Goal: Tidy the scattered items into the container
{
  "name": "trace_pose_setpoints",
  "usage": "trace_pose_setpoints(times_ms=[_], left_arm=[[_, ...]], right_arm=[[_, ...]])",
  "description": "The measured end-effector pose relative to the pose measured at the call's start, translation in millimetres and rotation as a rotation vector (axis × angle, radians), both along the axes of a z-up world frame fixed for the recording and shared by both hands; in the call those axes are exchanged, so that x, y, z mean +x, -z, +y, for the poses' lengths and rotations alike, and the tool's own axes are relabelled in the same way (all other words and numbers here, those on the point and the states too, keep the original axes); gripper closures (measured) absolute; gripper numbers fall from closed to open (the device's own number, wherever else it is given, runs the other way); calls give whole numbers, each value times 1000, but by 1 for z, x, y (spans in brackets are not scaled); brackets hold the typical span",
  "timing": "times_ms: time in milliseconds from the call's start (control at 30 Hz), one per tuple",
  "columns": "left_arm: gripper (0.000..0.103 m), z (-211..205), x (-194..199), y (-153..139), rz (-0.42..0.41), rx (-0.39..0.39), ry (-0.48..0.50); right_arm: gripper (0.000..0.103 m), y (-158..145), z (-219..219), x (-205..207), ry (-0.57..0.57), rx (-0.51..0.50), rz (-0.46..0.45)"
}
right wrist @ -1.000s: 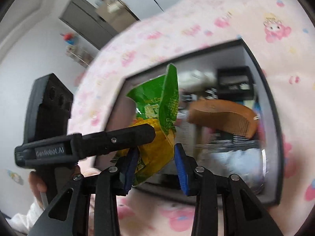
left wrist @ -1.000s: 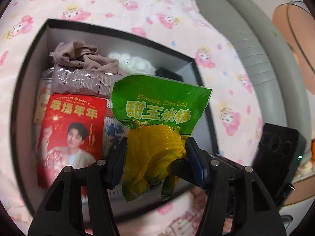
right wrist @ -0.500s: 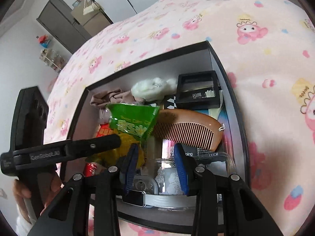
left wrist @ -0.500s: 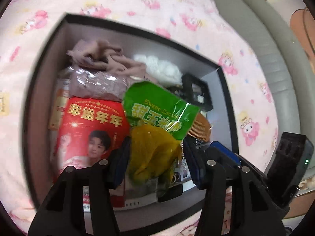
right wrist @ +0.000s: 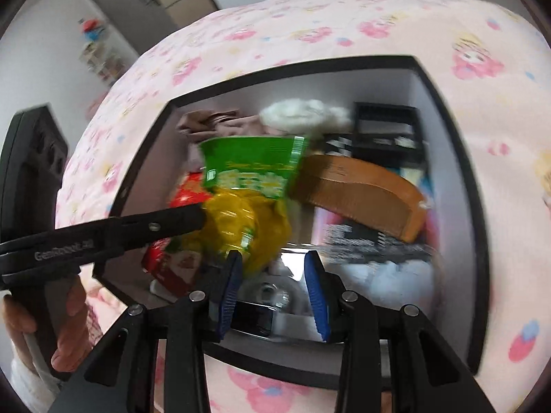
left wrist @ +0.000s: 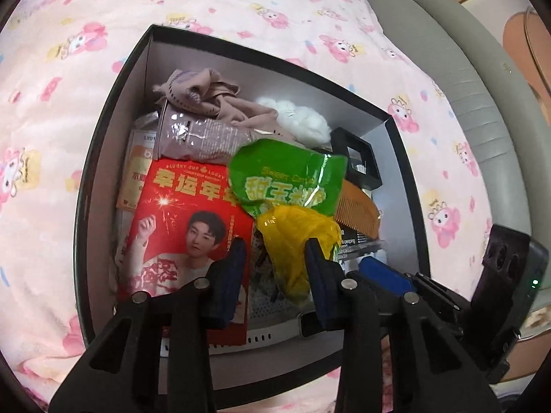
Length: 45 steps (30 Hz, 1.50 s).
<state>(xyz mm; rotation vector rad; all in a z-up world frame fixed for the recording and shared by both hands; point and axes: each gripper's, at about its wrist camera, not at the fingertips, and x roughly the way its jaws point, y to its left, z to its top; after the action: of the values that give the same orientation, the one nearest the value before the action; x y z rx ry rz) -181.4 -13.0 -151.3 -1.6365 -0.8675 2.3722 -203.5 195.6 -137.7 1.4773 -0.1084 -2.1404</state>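
Note:
A black box (left wrist: 113, 110) with grey inner walls lies on the bed, crowded with items. The green and yellow corn packet (left wrist: 292, 186) leans over the red packet (left wrist: 186, 220) and the wooden comb (left wrist: 354, 210). My left gripper (left wrist: 275, 268) has the packet's yellow end between its closing jaws. The right-hand pad touches the packet and the other pad stands clear of it. In the right wrist view, a black finger (right wrist: 137, 230) of the left gripper reaches the corn packet (right wrist: 248, 168). My right gripper (right wrist: 273, 275) is open over the box's (right wrist: 292, 65) near edge, holding nothing.
Inside the box are also a beige cloth (left wrist: 206, 93), white cotton (left wrist: 303, 120) and a small black case (left wrist: 358, 158). The pink cartoon sheet (left wrist: 241, 10) surrounds the box. A grey padded edge (left wrist: 465, 69) runs along the right. A hand (right wrist: 69, 316) holds the left gripper's handle.
The corn packet came down from above the box's near side into it. The left jaws narrowed and the packet now sits against the right-hand pad. The right gripper barely moved.

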Motion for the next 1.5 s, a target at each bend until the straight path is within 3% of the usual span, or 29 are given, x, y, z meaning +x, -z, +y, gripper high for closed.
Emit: trace_pose_setpoints(times_ms=[167,300,433,567,633,733,800,867,967,1100,1267,1400,1500], left_arm=[[69,1,12,-11,74,20,15],[69,8,4,6,-9,-37,21],[69,12,4,16,-31,-17,26],[68,20,10,-2,27,-82,35],[68,25,16,-20,76,-143,40],[59,31,27,-50,155,-222,43],[34,32,40,-78,229,-282,35],[17,30,55,-106,306,-346,20],[1,33,73,-140,381,-431,-12],[1,27,105,-181,467,-443,-49],[1,22,143,-206,500,-482,-111],[0,23,176,-207,502,-531,-145],[0,25,200,-199,494,-532,-145]], right_arm=[[70,-11,8,3,7,-51,34],[70,-9,-9,5,-48,-12,44],[70,-1,-15,7,-59,43,41],[70,-11,-6,8,-10,16,61],[69,-25,-5,12,22,31,112],[66,-46,-4,23,56,74,196],[63,-61,-1,31,97,88,224],[59,-77,0,40,127,90,253],[40,-106,2,59,167,89,317],[37,-146,2,91,192,66,387],[30,-175,6,133,231,42,452],[29,-173,15,164,270,23,452],[29,-156,17,187,297,72,447]])
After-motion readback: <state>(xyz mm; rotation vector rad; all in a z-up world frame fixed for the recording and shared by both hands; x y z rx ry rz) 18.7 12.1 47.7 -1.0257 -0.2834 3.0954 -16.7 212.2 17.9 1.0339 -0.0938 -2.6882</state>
